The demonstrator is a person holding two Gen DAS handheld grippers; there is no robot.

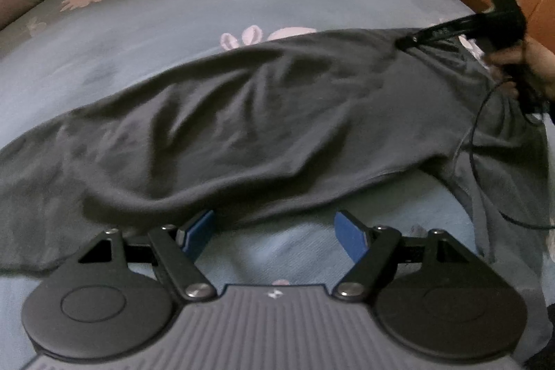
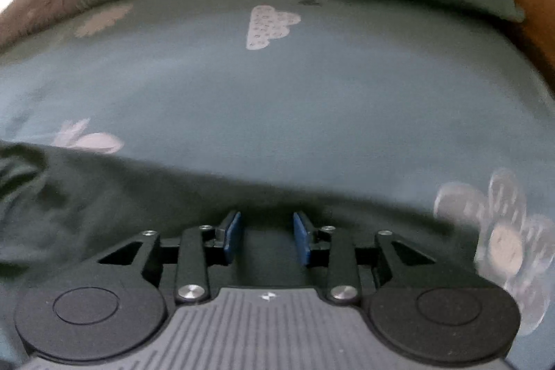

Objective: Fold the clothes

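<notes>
A dark garment (image 1: 242,120) is lying across the blue patterned bed sheet (image 1: 194,9), rumpled, with its left part spreading flat and its right part bunching up.

On the left, the left gripper (image 1: 274,233) is hovering low at the garment's near hem with its fingers (image 1: 199,233) spread wide; bare sheet is showing between them and no cloth is inside. To work well here, it should be sliding under or over the hem edge so both pads meet on cloth alone, without gathering the sheet.

Further right, the right gripper (image 1: 406,40) is reaching onto the far right corner of the garment, a hand (image 1: 530,65) holding it. In its own view its fingers (image 2: 232,238) are standing partly apart with dark cloth lying between and under them; I cannot tell whether they are pinching it.

Whether the cloth is being spread out or brought over into a fold, the two grips should be sitting on matching edges and moving level, keeping the fabric taut so the wrinkles in the middle are easing out.
</notes>
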